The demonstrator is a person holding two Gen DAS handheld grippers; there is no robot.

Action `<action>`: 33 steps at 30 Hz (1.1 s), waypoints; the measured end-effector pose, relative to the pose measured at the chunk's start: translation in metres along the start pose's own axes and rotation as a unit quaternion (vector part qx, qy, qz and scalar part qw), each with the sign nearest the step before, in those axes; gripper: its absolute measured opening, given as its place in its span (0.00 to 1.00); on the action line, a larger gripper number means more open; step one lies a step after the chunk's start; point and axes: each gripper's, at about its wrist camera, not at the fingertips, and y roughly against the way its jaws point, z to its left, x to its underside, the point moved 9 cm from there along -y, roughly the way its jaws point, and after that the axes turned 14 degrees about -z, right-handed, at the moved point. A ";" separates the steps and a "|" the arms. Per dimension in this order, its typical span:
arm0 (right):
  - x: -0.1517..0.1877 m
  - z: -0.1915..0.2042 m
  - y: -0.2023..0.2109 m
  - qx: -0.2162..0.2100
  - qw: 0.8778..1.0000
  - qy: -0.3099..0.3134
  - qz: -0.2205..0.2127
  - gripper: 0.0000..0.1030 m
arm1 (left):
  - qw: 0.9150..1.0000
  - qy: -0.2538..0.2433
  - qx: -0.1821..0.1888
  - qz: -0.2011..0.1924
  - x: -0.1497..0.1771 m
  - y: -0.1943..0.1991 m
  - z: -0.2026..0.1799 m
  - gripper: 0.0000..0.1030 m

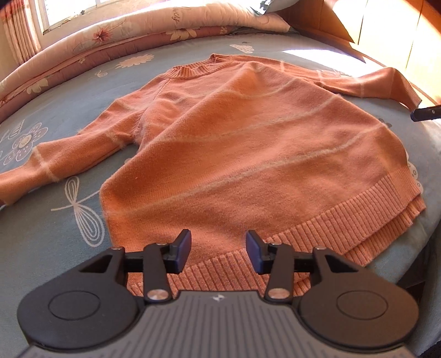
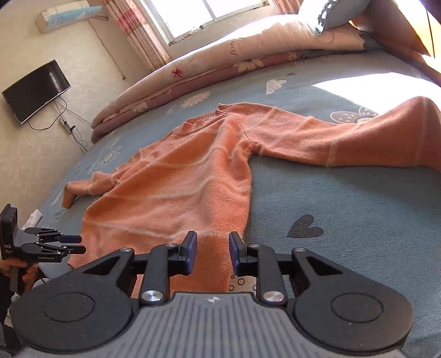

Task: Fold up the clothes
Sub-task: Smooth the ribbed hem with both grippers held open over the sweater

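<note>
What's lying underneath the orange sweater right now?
The orange sweater lies spread flat on a blue-grey flower-print bedsheet. Whatever lies directly beneath the knit is covered and cannot be seen.

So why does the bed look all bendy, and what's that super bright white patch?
In the left wrist view the fisheye lens bows the bed into a dome; sun blows out the far right corner past the orange sweater. In the right wrist view the same glare whitens the sheet near the sleeve, and the window is washed out.
</note>
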 end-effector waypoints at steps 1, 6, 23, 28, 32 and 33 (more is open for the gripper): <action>0.004 0.007 -0.001 0.002 1.000 0.013 0.001 0.31 | 1.000 -0.023 0.001 -0.002 0.000 0.003 -0.004 0.45; 0.039 0.072 -0.015 -0.024 0.987 0.154 0.043 0.38 | 0.988 -0.149 0.033 -0.006 0.013 0.020 -0.037 0.46; 0.151 0.153 -0.019 -0.076 0.866 0.467 0.164 0.47 | 0.946 -0.321 0.039 0.003 0.061 0.034 -0.068 0.50; 0.153 0.151 -0.020 -0.036 0.830 0.540 0.134 0.47 | 0.942 -0.332 0.046 -0.001 0.062 0.038 -0.074 0.50; 0.157 0.160 -0.022 -0.035 0.807 0.579 0.112 0.33 | 0.941 -0.332 0.062 -0.018 0.057 0.040 -0.089 0.52; 0.157 0.162 -0.022 -0.035 0.801 0.588 0.108 0.14 | 0.940 -0.333 0.066 -0.024 0.054 0.040 -0.094 0.55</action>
